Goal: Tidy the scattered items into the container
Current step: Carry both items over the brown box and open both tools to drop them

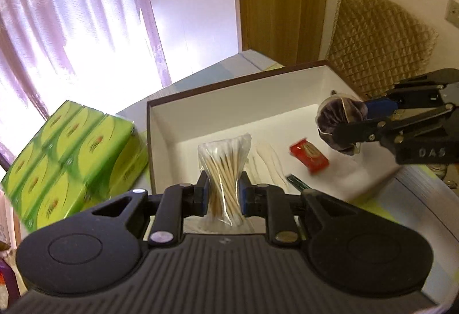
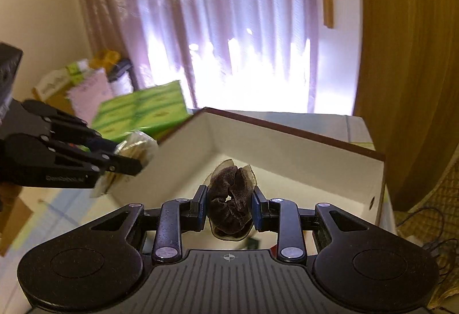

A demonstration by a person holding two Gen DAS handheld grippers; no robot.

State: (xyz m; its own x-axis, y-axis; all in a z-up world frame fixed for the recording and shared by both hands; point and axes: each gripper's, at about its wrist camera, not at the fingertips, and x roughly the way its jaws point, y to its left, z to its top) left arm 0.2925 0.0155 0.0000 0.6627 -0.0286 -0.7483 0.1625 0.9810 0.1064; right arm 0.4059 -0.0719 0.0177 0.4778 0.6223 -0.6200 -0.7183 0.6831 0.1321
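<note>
My left gripper (image 1: 223,192) is shut on a clear bag of cotton swabs (image 1: 222,162), held upright over the near edge of a white box with a brown rim (image 1: 238,79). A red packet (image 1: 309,157), white strips (image 1: 266,162) and a thin green item (image 1: 298,185) lie in the box. To the right, my right gripper (image 1: 348,127) is shut on a dark brown scrunchie (image 1: 334,119) above the box's right side. In the right wrist view the scrunchie (image 2: 229,208) sits squeezed between the pads over the box (image 2: 287,139), and the left gripper (image 2: 129,160) carries the swab bag (image 2: 137,146) at the left.
A stack of green tissue packs (image 1: 71,159) lies left of the box, seen too in the right wrist view (image 2: 143,110). A quilted gold cushion (image 1: 378,47) leans on the wall behind the box. Bright curtains (image 2: 229,27) hang at the back. The pale tabletop (image 1: 424,199) shows at right.
</note>
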